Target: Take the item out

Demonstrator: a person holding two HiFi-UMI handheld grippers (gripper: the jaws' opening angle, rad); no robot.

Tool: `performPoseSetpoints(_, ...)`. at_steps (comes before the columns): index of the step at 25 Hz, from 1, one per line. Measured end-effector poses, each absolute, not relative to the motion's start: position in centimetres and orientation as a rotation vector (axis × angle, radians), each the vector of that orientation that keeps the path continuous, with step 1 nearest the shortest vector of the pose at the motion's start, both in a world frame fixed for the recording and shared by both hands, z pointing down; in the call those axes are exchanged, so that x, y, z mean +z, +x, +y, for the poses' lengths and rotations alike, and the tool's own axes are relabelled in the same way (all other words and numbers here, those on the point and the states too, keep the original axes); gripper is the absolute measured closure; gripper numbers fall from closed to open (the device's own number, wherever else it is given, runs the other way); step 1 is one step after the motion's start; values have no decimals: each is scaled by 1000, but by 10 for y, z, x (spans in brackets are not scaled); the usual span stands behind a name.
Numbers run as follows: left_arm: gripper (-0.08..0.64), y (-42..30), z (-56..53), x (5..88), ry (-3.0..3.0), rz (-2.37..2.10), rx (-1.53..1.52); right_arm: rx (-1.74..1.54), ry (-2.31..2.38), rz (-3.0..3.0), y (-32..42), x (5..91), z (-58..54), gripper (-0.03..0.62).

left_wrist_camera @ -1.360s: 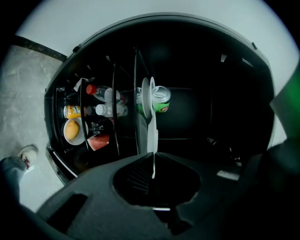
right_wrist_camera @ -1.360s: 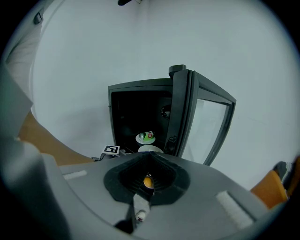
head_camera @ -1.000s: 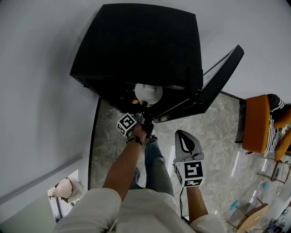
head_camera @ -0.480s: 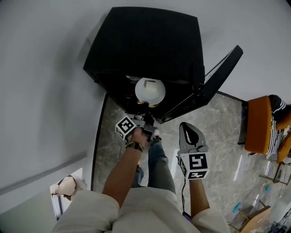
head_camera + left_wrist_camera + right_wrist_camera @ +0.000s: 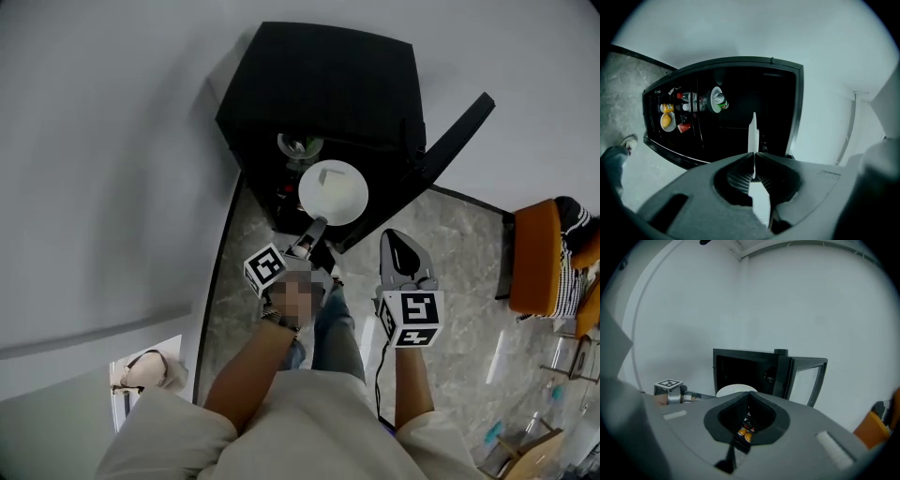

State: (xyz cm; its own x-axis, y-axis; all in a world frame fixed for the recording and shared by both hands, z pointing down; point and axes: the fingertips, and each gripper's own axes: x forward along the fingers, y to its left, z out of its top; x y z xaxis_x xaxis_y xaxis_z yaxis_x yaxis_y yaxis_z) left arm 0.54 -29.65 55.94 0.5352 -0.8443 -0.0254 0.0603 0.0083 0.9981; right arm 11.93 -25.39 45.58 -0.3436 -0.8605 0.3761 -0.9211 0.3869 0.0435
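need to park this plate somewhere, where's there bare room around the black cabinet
The cabinet top is bare, bordered by the white wall. The marble floor between the open door and the orange chair is free too. Inside, the stretch around the red cup and the yellow item is crowded. The plate sits in the left claw.

We record, item by item:
- grey marbled floor [image 5: 450, 253], glossy, edged by a black skirting strip [image 5: 217, 281] at the foot of a plain white wall [image 5: 94, 141];
- orange chair [image 5: 530, 253] at the far right, with a striped cloth [image 5: 562, 272] lying on it;
- beige bag [image 5: 141, 372] at the lower left;
- inside the black cabinet [image 5: 740, 89]: a bowl of yellow fruit [image 5: 667, 122], with a red cup [image 5: 684, 126] just beside it.
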Motion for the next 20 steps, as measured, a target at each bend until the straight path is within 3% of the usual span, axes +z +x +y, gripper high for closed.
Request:
performPoseSetpoints(8, 548, 12, -224, 482, 1452, -572, -800, 207, 1587, -2324, 115, 423, -221, 584)
performPoseSetpoints(20, 548, -7, -145, 442, 1505, -470, -704, 191, 1646, -2311, 111, 401, -166, 584)
